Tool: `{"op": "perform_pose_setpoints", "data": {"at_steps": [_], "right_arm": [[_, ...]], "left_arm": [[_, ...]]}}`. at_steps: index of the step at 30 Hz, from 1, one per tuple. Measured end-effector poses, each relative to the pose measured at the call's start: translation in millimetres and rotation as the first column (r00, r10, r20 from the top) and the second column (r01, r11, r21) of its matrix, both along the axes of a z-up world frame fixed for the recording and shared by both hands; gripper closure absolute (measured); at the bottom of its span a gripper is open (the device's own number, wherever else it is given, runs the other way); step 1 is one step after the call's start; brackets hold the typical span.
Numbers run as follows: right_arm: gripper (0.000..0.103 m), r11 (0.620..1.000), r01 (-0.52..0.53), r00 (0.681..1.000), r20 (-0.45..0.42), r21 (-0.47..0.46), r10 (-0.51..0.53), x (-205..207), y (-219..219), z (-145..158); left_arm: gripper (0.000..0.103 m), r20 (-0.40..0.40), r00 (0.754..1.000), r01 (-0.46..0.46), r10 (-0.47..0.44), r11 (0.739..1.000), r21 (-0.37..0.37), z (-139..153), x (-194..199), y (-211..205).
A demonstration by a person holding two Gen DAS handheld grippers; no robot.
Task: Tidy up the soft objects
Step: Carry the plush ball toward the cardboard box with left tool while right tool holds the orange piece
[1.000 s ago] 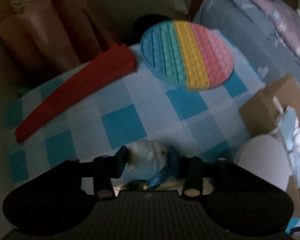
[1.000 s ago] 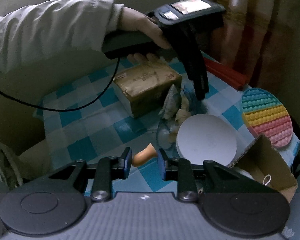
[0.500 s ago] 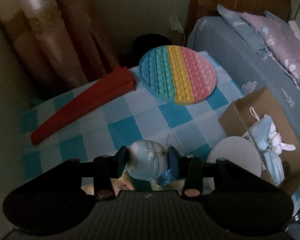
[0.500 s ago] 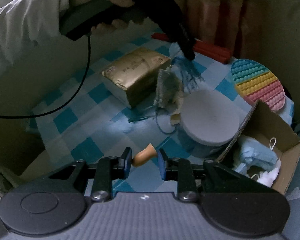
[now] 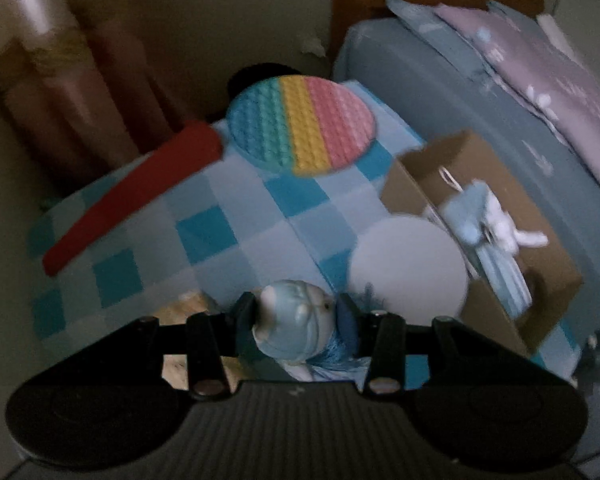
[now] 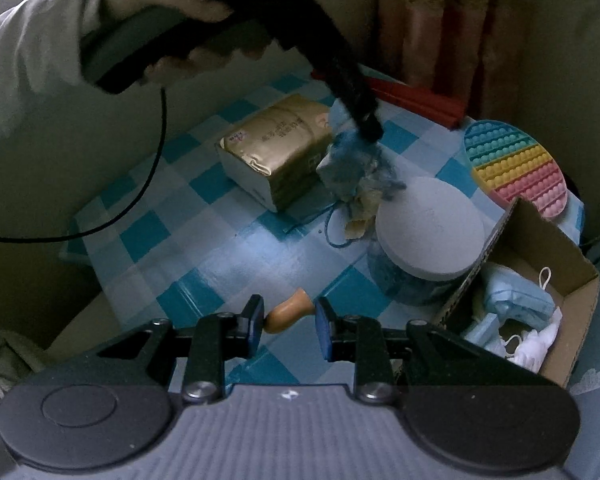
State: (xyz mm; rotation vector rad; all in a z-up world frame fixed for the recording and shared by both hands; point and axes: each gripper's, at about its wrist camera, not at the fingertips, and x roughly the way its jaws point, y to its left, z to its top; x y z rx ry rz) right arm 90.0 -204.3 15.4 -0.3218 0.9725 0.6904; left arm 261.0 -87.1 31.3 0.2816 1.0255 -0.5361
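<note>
- Two grippers, both loaded.
- Left gripper: jaws partly closed on a pale blue soft toy, held above the checkered table.
- Right gripper: closed on a small orange piece.
- Risk: the toy's trailing tassel could snag the white-lidded jar before reaching the cardboard box.

Left gripper is angling down, fingers clamping something pale; right gripper is pinching too, probably fully closed. A sleeved hand is gripping the left handle.
</note>
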Motion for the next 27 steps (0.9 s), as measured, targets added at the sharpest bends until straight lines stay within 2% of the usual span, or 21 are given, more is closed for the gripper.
{"op": "perform_pose_setpoints", "data": {"at_steps": [9,12,14,15,21,27], "right_arm": [[0.071,1.0,0.011,1.0,0.0,0.004,-0.011,-3.4,-0.9,-0.2],[0.071,1.0,0.008,1.0,-0.002,0.001,-0.008,-6.6,-1.4,-1.5],[0.071,1.0,0.01,1.0,-0.003,-0.006,-0.01,-6.8,-0.6,-2.9],[0.071,1.0,0.013,1.0,-0.003,-0.004,-0.013,-7.8,-0.6,-3.0],[0.071,1.0,0.01,1.0,-0.005,0.006,-0.01,-15.2,-2.2,-5.9],[0.071,1.0,0.019,1.0,-0.005,0.0,-0.019,-22.0,-6.6,-8.1]], "left_arm": [[0.059,-0.049,0.995,0.093,-0.091,0.995,0.025,-22.5,-37.2,-15.1],[0.054,-0.058,0.993,0.11,-0.108,0.994,0.03,-30.0,-50.0,-16.4],[0.043,-0.064,0.991,0.122,-0.119,0.992,0.034,-34.7,-57.1,-16.8],[0.042,-0.065,0.991,0.123,-0.121,0.992,0.037,-36.5,-59.1,-17.0],[0.041,-0.06,0.993,0.107,-0.105,0.993,0.039,-44.6,-68.9,-15.6],[0.041,-0.007,0.992,0.129,-0.128,0.991,0.031,-47.8,-88.5,-21.3]]}}
